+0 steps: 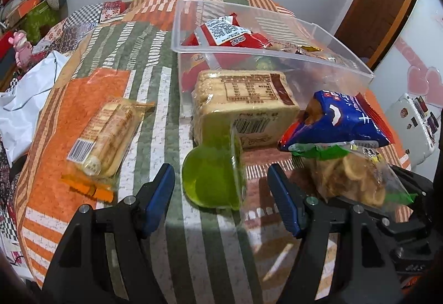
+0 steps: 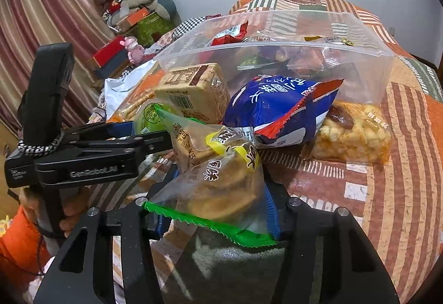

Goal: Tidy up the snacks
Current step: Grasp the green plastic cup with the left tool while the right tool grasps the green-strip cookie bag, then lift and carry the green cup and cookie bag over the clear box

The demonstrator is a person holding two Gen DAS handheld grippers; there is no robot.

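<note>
Green jelly cup (image 1: 211, 176) lies sideways between spread left tongs (image 1: 221, 184).

My right gripper (image 2: 214, 216) pinches a green-edged chip bag (image 2: 221, 187); the blue snack bag (image 2: 274, 110) lies at twelve o'clock, the left gripper (image 2: 155, 143) at ten.

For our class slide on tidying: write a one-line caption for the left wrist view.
Open left gripper flanks a green jelly cup lying before the clear snack bin.
</note>
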